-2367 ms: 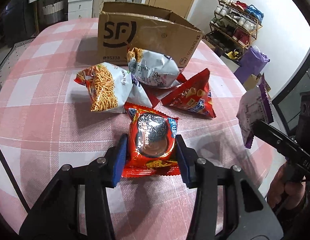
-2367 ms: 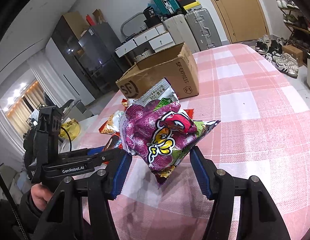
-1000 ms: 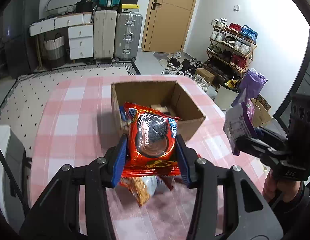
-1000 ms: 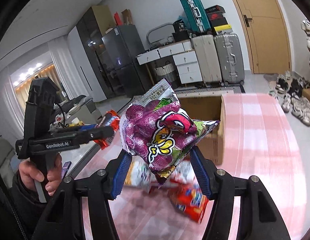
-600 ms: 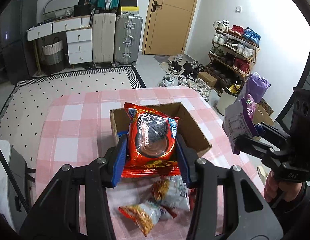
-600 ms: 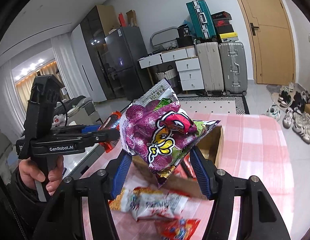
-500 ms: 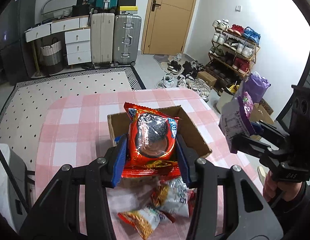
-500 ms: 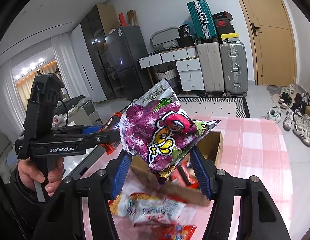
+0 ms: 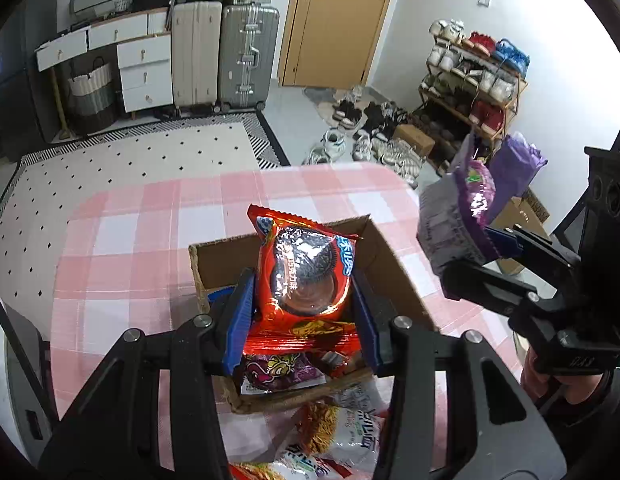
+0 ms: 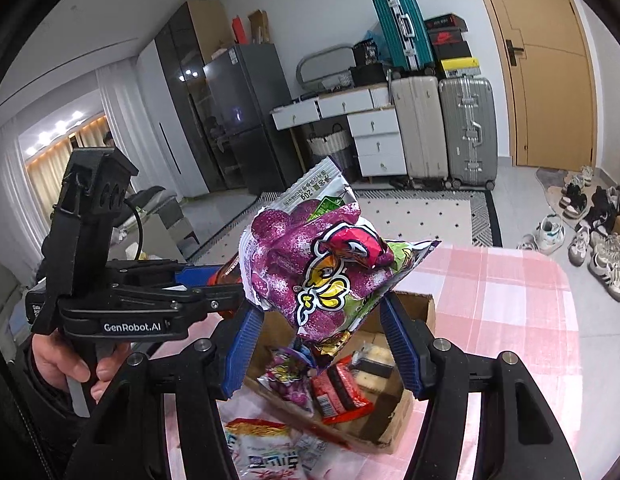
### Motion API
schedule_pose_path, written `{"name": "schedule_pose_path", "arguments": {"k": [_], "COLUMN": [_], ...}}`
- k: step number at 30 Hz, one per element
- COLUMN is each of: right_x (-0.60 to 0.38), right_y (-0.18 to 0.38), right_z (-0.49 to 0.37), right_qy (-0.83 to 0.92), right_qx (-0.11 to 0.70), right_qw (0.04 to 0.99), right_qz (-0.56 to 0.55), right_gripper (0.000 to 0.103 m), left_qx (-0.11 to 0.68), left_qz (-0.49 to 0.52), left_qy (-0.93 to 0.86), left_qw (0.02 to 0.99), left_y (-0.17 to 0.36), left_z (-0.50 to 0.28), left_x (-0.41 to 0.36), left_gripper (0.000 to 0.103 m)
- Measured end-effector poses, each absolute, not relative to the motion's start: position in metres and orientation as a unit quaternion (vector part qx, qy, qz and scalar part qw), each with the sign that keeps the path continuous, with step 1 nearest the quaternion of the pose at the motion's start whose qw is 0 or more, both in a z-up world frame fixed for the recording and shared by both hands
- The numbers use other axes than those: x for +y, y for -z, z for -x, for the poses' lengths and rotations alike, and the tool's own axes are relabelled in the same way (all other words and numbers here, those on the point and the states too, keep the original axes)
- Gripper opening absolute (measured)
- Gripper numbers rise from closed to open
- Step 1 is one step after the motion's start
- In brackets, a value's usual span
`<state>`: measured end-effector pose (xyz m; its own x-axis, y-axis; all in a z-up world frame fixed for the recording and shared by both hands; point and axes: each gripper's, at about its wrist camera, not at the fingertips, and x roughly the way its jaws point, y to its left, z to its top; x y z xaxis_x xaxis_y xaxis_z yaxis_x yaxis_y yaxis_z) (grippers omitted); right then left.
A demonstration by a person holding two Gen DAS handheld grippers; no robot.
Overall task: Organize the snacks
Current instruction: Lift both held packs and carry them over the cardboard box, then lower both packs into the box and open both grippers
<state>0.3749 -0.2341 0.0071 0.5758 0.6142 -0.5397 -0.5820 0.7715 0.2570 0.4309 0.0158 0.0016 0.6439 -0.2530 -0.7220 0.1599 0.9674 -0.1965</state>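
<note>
Cardboard box [image 9: 394, 264] as reference: left gripper [image 9: 304, 304] clamped on red cookie pack [image 9: 306, 276] directly above it; right gripper [image 10: 322, 336] clamped on purple snack bag [image 10: 314, 268] above its right side.

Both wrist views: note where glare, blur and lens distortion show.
Left wrist view: glare on the red cookie packet; door bowed by the fisheye; dark corners. Right wrist view: shine on the purple snack bag; noodle snack bag and cardboard box edge smeared.
</note>
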Motion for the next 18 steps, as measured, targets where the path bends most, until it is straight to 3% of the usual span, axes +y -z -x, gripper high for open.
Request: {"name": "schedule_pose_path", "arguments": {"k": [14,15,17,18], "right_x": [-0.215,-0.212,-0.208,-0.208], "right_y": [0.055,0.058,0.062,0.064], "right_z": [-0.400,-0.401,-0.410,-0.411], "right_qy": [-0.317,-0.313,-0.296,-0.285], "right_qx": [0.356,0.360,0.371,0.369], "right_qw": [0.879,0.879,0.880,0.884], "right_qz": [0.010,0.021,0.037,0.039], "right_gripper": [0.063,0.066,0.084,0.085], "left_qx": [0.439,0.438,0.443,0.443], "left_qz": [0.069,0.073,0.073,0.073], "left_qy": [0.113,0.115,0.106,0.104], "left_qw": [0.889,0.889,0.887,0.887], "left_y": [0.057,0.059,0.061,0.061], "left_z": [-0.458,-0.458,-0.459,-0.459], "left_x": [0.018,0.020,0.021,0.022], "left_gripper": [0.043,0.044,0.052,0.060]}}
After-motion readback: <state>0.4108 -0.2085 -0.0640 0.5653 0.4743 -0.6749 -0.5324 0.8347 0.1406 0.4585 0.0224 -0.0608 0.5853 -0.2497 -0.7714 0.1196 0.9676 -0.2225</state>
